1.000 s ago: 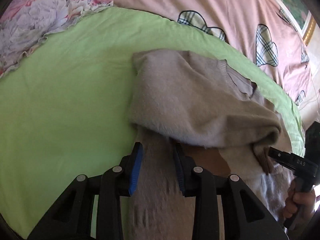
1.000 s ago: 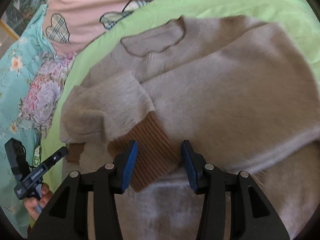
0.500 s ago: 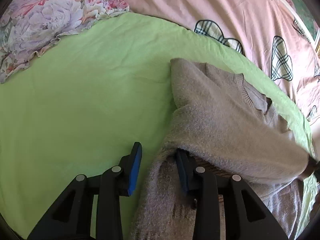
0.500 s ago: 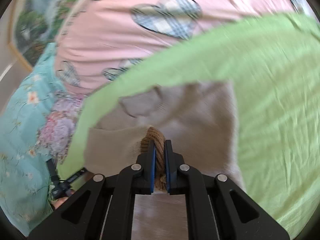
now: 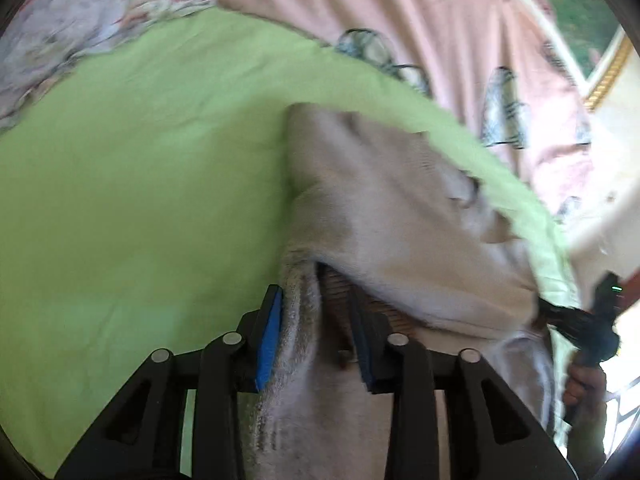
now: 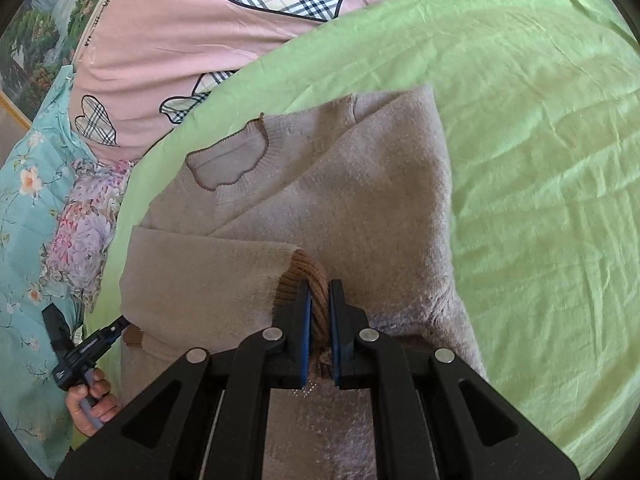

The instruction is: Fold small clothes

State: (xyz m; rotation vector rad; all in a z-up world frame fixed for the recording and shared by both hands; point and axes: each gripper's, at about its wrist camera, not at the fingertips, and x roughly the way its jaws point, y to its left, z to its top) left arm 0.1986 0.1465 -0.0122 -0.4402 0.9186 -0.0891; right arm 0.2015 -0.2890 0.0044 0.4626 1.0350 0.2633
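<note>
While the left wrist view is blurred, it shows the left gripper (image 5: 316,336) opening, a fold of the beige sweater (image 5: 384,216) loose between its jaws. Only the right wrist view shows the scalloped collar (image 6: 232,160) at ten o'clock and the right gripper (image 6: 319,320) clamped on the brown ribbed cuff (image 6: 306,276). Bare green sheet (image 6: 540,160) spreads toward three o'clock; pink bedding (image 6: 192,28) borders it at twelve.
</note>
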